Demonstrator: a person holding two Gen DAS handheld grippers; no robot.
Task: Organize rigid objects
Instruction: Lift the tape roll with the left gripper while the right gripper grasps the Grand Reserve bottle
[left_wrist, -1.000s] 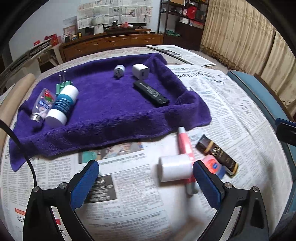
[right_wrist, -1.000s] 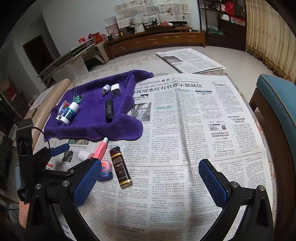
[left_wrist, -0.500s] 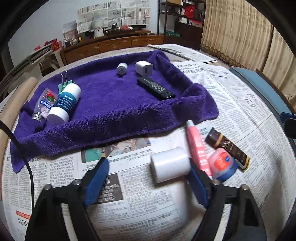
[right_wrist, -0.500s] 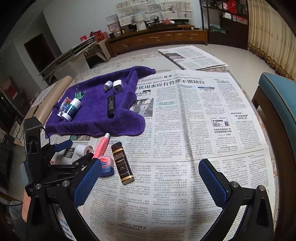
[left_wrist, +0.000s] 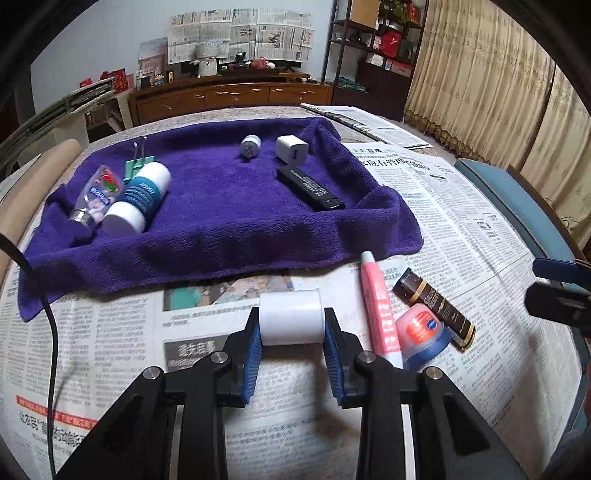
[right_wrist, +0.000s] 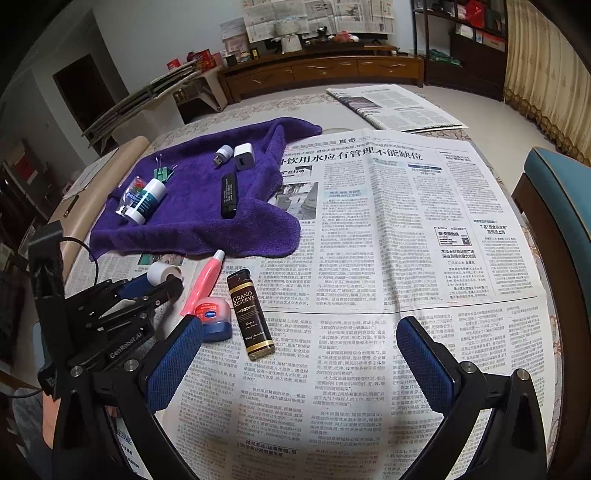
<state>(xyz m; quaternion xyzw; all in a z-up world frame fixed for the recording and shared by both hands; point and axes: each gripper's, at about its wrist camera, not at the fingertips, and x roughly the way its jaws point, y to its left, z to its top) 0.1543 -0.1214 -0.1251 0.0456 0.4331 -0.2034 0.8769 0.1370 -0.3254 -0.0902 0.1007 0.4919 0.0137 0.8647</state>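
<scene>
From the right wrist, left tongs clamp white roll; right tongs gape empty.

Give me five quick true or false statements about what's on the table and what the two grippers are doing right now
1. The left gripper has its pads on the ends of the white roll. True; its jaws have just been closing onto it.
2. The right gripper holds the brown bottle. False: its jaws stand wide open over the newspaper, empty.
3. The black remote lies on the purple towel. True.
4. The pink tube lies on the towel. False: it lies on the newspaper, just off the towel's near edge.
5. The small red-lidded jar sits between the pink tube and the brown bottle. True.
</scene>
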